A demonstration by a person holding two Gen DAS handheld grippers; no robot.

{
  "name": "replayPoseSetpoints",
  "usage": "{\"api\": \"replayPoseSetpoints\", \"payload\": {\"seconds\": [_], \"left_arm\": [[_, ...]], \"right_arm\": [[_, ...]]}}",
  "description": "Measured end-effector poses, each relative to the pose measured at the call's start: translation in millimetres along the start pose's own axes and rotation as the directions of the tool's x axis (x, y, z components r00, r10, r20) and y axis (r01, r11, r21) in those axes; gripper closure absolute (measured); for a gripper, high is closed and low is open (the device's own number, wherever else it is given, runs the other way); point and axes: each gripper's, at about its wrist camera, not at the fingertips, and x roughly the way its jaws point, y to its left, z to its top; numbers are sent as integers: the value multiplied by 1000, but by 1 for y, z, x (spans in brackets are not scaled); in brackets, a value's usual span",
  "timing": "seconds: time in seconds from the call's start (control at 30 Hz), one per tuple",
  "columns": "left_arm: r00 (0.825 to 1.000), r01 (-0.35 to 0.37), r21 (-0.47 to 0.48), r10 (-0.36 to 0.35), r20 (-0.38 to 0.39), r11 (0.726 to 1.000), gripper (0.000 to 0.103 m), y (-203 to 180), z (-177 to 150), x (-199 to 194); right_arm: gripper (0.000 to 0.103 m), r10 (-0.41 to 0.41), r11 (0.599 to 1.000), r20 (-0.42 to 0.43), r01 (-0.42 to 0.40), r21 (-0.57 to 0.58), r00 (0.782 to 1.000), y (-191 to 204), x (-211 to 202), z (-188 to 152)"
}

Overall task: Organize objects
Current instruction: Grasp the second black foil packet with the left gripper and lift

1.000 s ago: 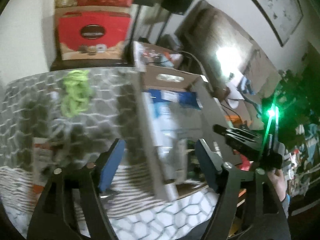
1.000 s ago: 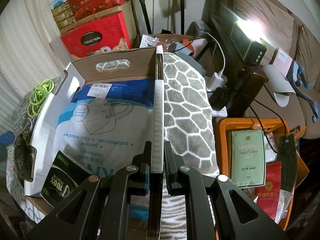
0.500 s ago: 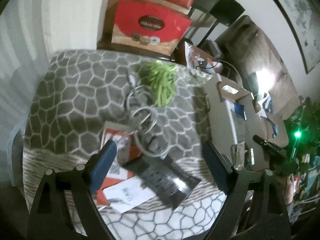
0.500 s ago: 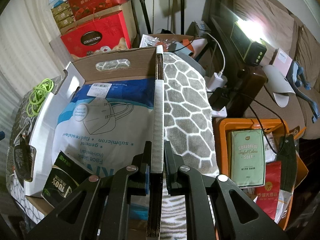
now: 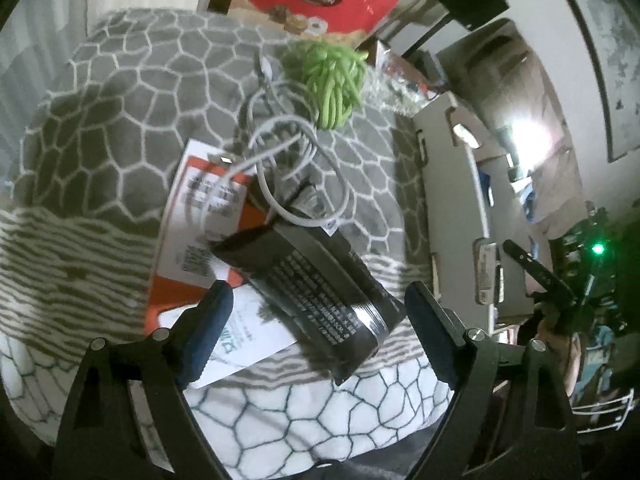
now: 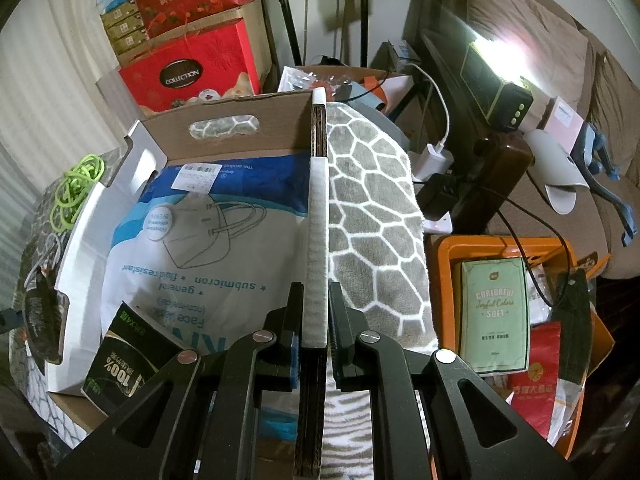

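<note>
Item: my left gripper [image 5: 316, 334], jaws wide and empty, has swung from the brown cardboard box [image 6: 316, 200] to the black foil pouch [image 5: 316, 276], next pick; my right gripper [image 6: 316, 316] stays clamped on the box wall.

Brown sofa [image 6: 560, 80] (lamp-lit [image 6: 492, 46]), white wall [image 6: 48, 60]

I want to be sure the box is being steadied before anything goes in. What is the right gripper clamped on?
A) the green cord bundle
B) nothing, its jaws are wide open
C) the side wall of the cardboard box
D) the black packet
C: in the right wrist view the right gripper has its jaws pressed on either side of the cardboard box wall's white-edged rim.
</note>
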Motion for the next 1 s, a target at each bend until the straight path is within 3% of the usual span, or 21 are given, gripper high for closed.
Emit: {"api": "replayPoseSetpoints", "payload": {"seconds": [0.23,0.33,0.5,1.0], "left_arm": [[999,-41,11,41,7,999,19,-9,1,14],[997,-74,24,74,14,997,32,-12,3,17],[997,-72,49,71,22,996,49,-17,4,20],[993,97,133,-105,51,986,54,-55,-5,-28]], "right_arm": [[93,-4,1000,-7,4,-1,1000,3,3,3],[93,-2,1000,-7,2,2,1000,3,3,3],[93,-3,1000,-8,3,1,1000,3,3,3],[93,1,1000,-9,-1,5,1000,4,4,3]]}}
